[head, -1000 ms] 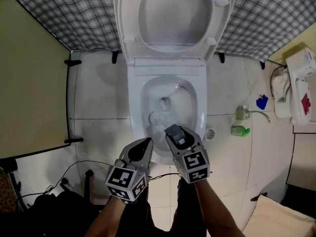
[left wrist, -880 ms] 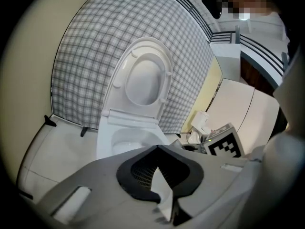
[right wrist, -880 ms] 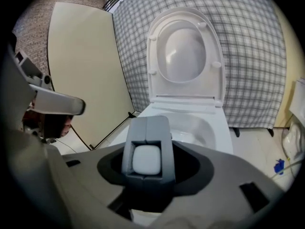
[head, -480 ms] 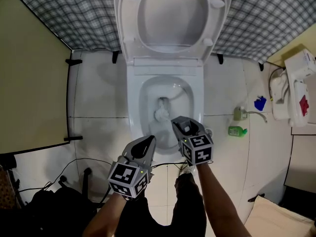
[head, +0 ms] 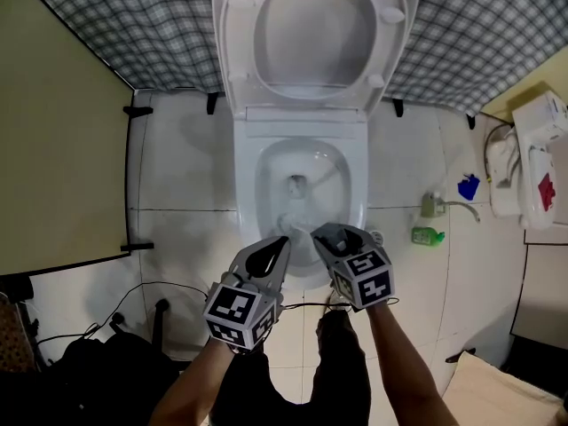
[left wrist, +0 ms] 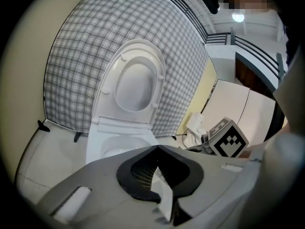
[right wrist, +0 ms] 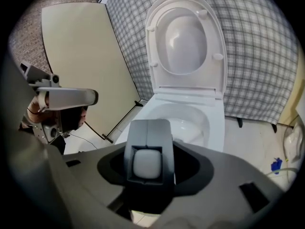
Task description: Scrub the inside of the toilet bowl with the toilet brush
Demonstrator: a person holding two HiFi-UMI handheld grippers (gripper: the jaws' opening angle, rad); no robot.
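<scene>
One toilet (head: 250,180), one brush (right wrist: 147,149), one green bottle (head: 430,235), two grippers: left gripper (head: 282,241), right gripper (head: 323,232)

the raised toilet lid (head: 312,34) is cut off by the head view's top edge. the front rim of the toilet bowl (head: 264,162) is hidden behind the left tool (head: 282,241) and right tool (head: 325,234). the toilet brush (head: 289,222) shows only as a pale blur, its handle mostly covered by the right tool.
</scene>
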